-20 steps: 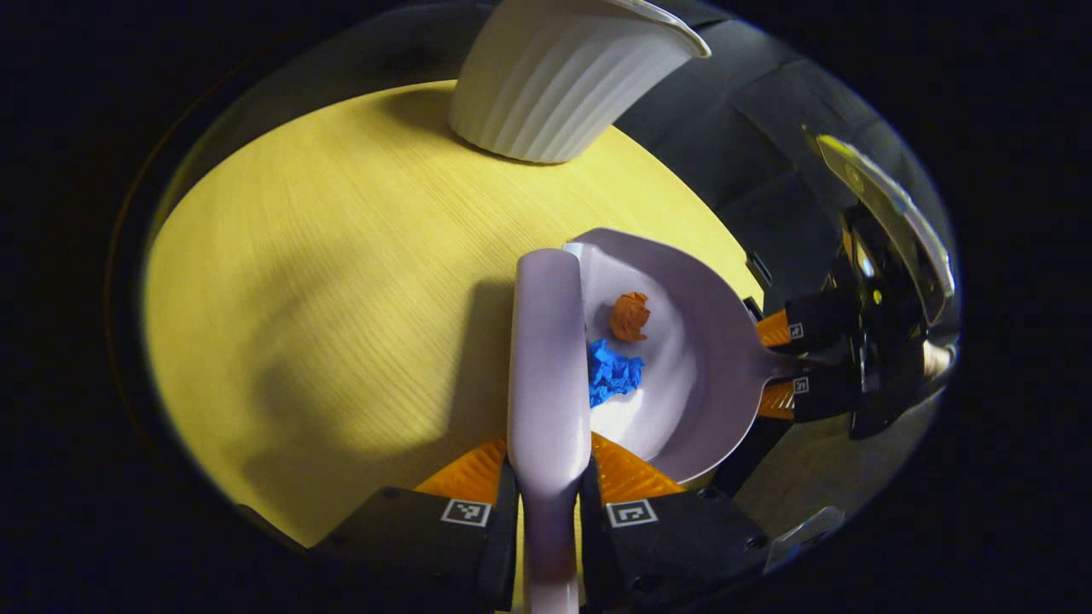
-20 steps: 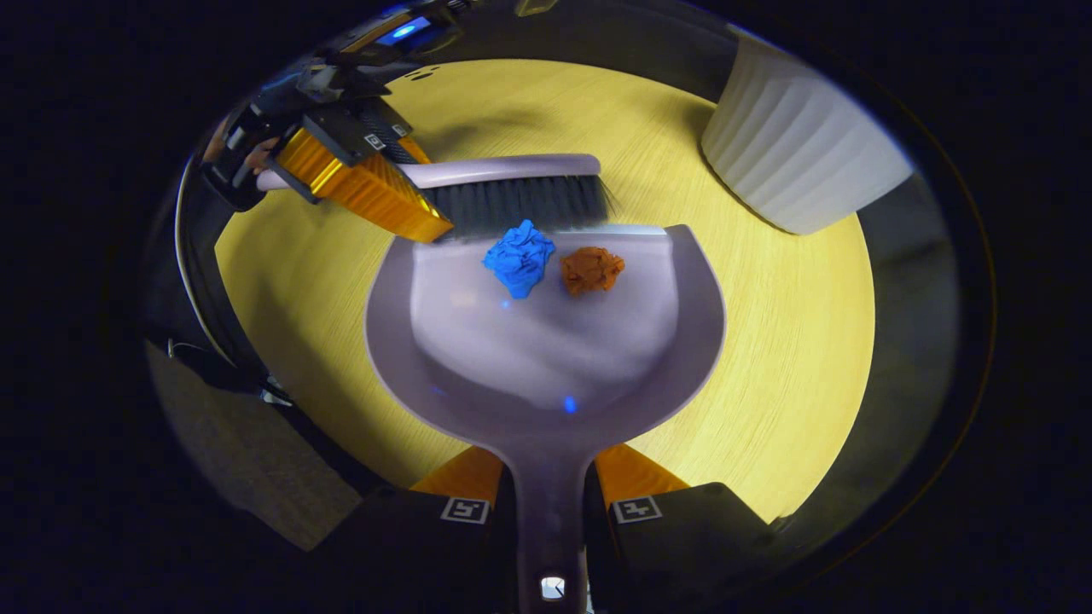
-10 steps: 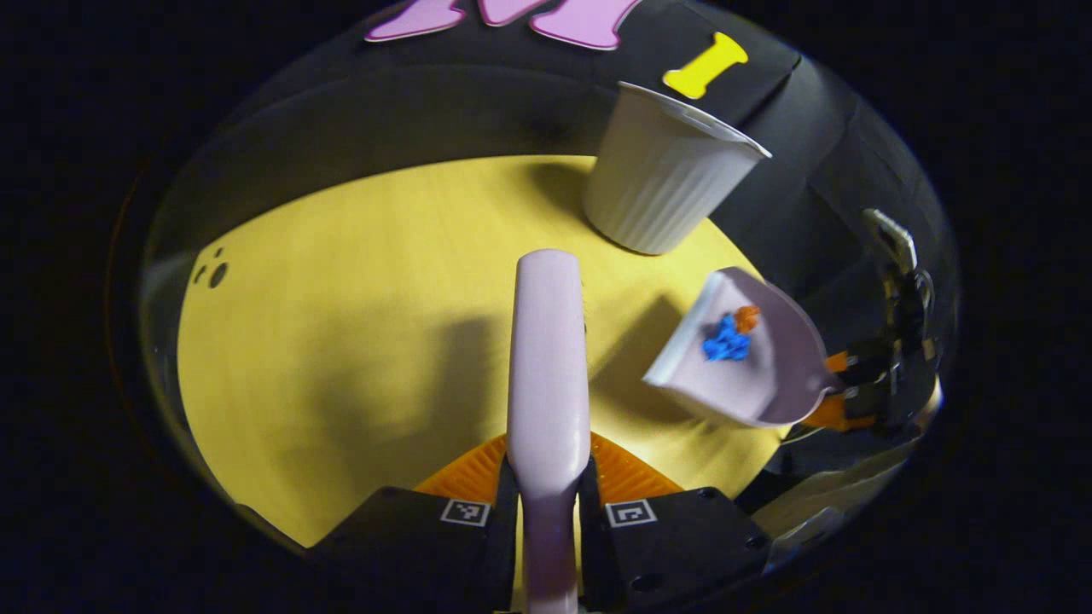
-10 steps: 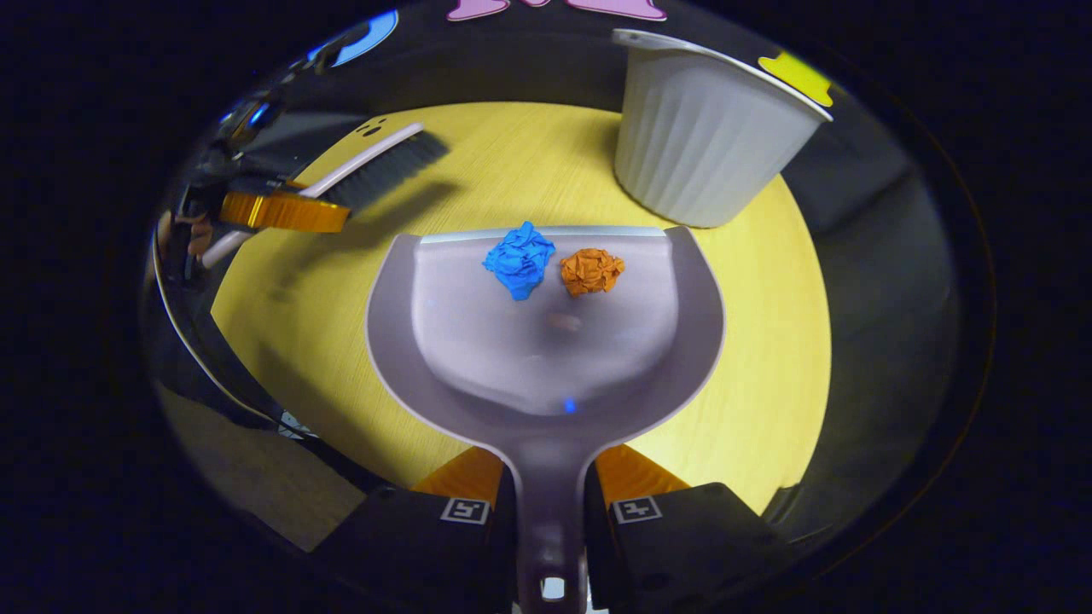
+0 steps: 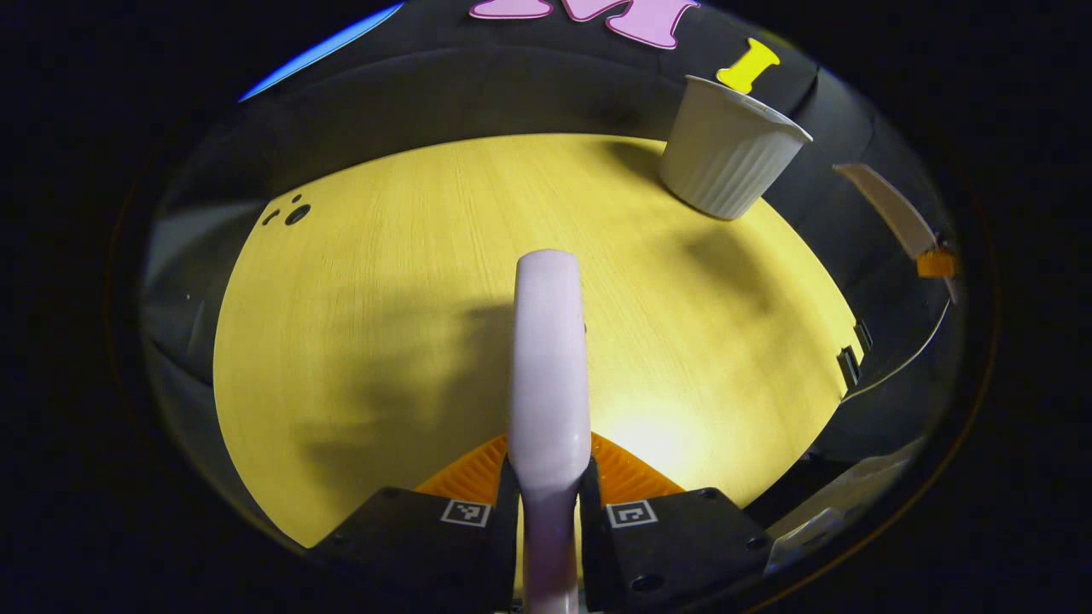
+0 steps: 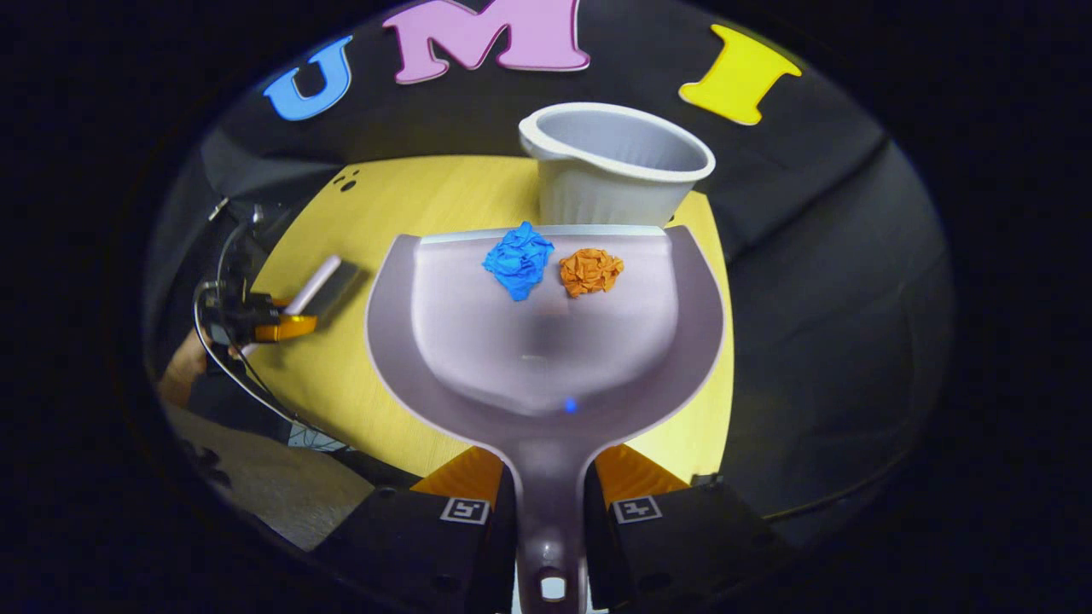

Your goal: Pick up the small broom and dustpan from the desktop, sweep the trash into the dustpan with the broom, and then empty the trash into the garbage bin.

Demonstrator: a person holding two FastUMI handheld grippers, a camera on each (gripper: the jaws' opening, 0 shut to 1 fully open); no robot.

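My right gripper is shut on the handle of the pale lilac dustpan, held in the air. A crumpled blue paper ball and an orange one lie near the pan's front lip. Just beyond that lip stands the white ribbed garbage bin, its mouth open toward me. My left gripper is shut on the lilac broom, which points out over the yellow table. In the right gripper view, that broom and the left gripper hang low at the left.
In the left gripper view the bin stands at the table's far right corner. The dustpan's edge shows at the far right, off the table. A few small dark holes mark the table's far left. Black cloth walls the booth behind.
The right gripper lifted the dustpan with both paper balls and brought it up to the bin. The left gripper pulled the broom back, away from the pan.
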